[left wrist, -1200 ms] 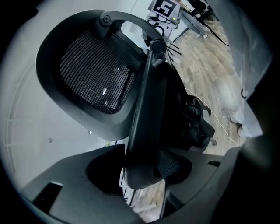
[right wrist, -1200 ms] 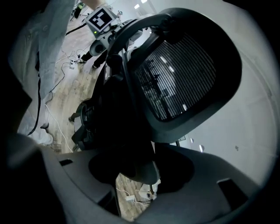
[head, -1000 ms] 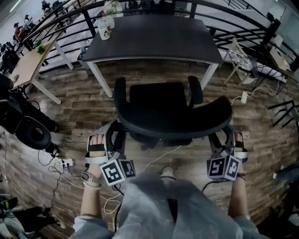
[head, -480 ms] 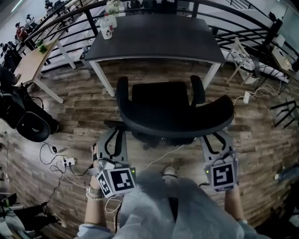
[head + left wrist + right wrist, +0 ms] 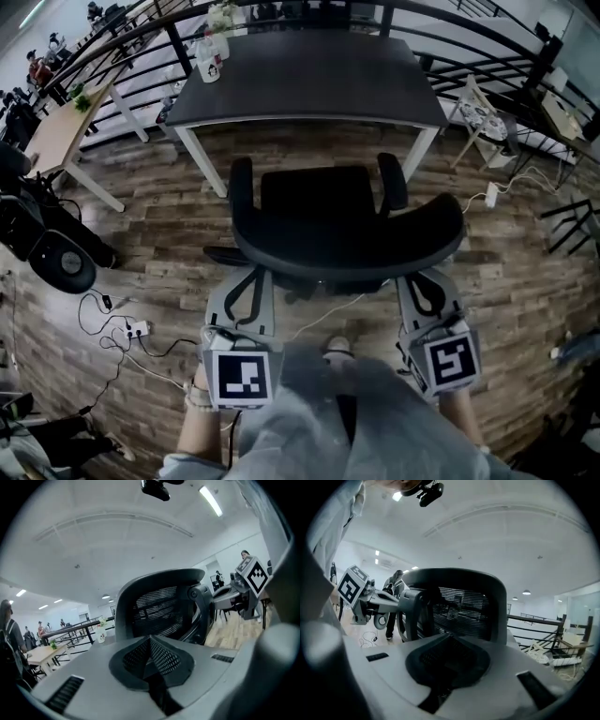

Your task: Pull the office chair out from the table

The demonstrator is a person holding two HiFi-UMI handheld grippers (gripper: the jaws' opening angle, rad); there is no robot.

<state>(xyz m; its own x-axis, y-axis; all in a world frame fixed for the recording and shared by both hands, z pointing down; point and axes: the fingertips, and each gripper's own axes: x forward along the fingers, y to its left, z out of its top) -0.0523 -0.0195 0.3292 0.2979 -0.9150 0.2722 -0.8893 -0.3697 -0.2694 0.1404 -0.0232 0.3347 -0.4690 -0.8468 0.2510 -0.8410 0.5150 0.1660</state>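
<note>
A white vase [image 5: 100, 636] holding flowers [image 5: 100, 626] stands at the far-left corner of the dark surface [image 5: 309, 80]. The office chair [image 5: 347, 239] stands on the wood floor [image 5: 150, 216] just near of it, apart, with its seat facing far and its backrest spanning left to right. Near the backrest, the left gripper [image 5: 246, 292] and right gripper [image 5: 427, 292] each have their jaws together, empty.

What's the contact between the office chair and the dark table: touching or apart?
Apart. The head view shows a strip of wood floor between the office chair and the table's front edge.
</note>
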